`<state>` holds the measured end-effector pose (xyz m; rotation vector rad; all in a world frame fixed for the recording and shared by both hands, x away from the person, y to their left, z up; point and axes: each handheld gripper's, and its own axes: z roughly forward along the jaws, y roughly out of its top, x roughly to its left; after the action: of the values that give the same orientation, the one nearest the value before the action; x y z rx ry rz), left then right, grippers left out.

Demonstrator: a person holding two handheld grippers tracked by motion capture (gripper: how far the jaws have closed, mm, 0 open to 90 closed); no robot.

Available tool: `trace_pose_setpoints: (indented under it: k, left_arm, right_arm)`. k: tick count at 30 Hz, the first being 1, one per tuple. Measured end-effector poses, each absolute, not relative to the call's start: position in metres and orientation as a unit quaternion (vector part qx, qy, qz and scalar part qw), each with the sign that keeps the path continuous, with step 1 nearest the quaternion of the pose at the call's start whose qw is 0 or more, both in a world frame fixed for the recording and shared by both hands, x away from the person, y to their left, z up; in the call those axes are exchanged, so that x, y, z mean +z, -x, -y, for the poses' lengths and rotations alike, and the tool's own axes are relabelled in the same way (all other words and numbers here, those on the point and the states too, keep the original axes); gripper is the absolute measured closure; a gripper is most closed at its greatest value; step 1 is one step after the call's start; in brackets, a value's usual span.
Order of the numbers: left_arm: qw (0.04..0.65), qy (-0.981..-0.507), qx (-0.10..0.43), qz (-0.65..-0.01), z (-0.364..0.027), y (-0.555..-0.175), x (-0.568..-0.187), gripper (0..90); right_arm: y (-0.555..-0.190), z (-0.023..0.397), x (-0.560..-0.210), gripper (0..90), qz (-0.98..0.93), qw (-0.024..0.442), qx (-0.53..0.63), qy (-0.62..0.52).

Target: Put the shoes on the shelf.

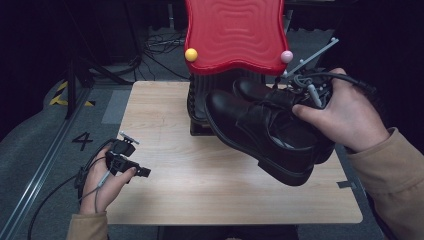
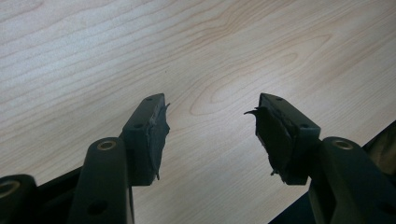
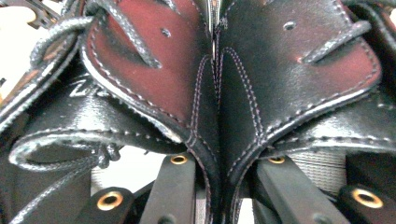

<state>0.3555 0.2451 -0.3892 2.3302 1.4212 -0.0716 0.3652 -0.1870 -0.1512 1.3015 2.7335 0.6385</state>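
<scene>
A pair of black leather lace-up shoes hangs above the right side of the wooden table (image 1: 200, 190), the near shoe (image 1: 255, 135) in front of the far shoe (image 1: 265, 92). My right gripper (image 1: 306, 97) is mostly covered by the person's hand. In the right gripper view, my right gripper (image 3: 219, 158) is shut on the two shoes' inner side walls, pressed together, with the left shoe (image 3: 154, 60) and the right shoe (image 3: 289, 60) spreading to either side. My left gripper (image 1: 141, 169) rests low at the table's left edge. Its jaws (image 2: 210, 105) stand open over bare wood (image 2: 140, 46), nothing between them.
A red wavy panel (image 1: 234, 32) with a yellow ball (image 1: 190, 54) and a pink ball (image 1: 286, 56) stands at the table's far edge on a black ribbed stand (image 1: 199, 100), close behind the shoes. Cables lie on the floor beyond.
</scene>
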Motion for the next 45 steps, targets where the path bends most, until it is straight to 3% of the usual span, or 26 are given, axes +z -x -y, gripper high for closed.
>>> trace_pose_setpoints:
  k: [16,30,45]
  left_arm:
    - [0.208,-0.830,-0.036,-0.516,-0.242,-0.359,-0.392,43.0]
    - [0.198,-0.825,-0.021,-0.529,-0.248,-0.344,-0.390,42.4]
    - [0.192,-0.817,-0.020,-0.543,-0.263,-0.342,-0.398,43.1]
  right_arm:
    - [-0.385,0.177,-0.081,81.9,-0.870,0.043,0.228,-0.434]
    - [-0.442,0.157,-0.036,81.9,-0.847,0.071,0.248,-0.466]
    - [-0.499,0.123,-0.015,81.9,-0.817,0.104,0.256,-0.506]
